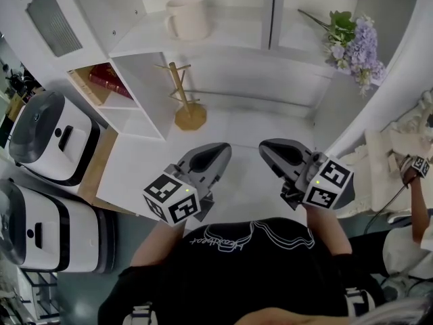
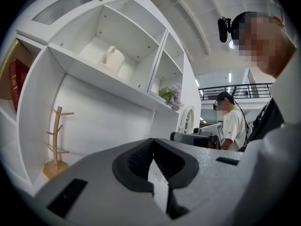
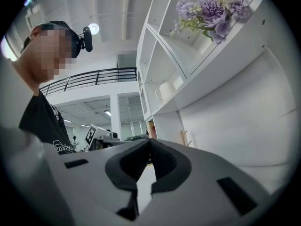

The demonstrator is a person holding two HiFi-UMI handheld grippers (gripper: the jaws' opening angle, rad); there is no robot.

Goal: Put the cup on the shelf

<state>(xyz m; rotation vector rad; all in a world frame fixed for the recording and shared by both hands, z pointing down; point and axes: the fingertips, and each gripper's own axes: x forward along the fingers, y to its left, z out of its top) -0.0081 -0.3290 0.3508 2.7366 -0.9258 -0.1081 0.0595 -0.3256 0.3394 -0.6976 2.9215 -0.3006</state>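
Note:
A cream cup (image 1: 186, 17) stands upright on the white shelf (image 1: 223, 38), its handle to the left. The left gripper view shows the same cup (image 2: 109, 60) in the shelf's upper compartment, and the right gripper view shows the cup (image 3: 165, 90) small and far off. My left gripper (image 1: 222, 149) is shut and empty, held low over the white counter in front of the person's chest. My right gripper (image 1: 267, 147) is beside it, also shut with nothing in it. Both are well below and apart from the cup.
A wooden mug tree (image 1: 184, 100) stands on the counter (image 1: 240, 141) below the shelf. Purple flowers (image 1: 353, 42) sit on the shelf's right part. A red book (image 1: 108, 80) lies in a left cubby. Two white-and-black appliances (image 1: 51, 137) stand at the left. A second person (image 2: 231, 121) stands behind.

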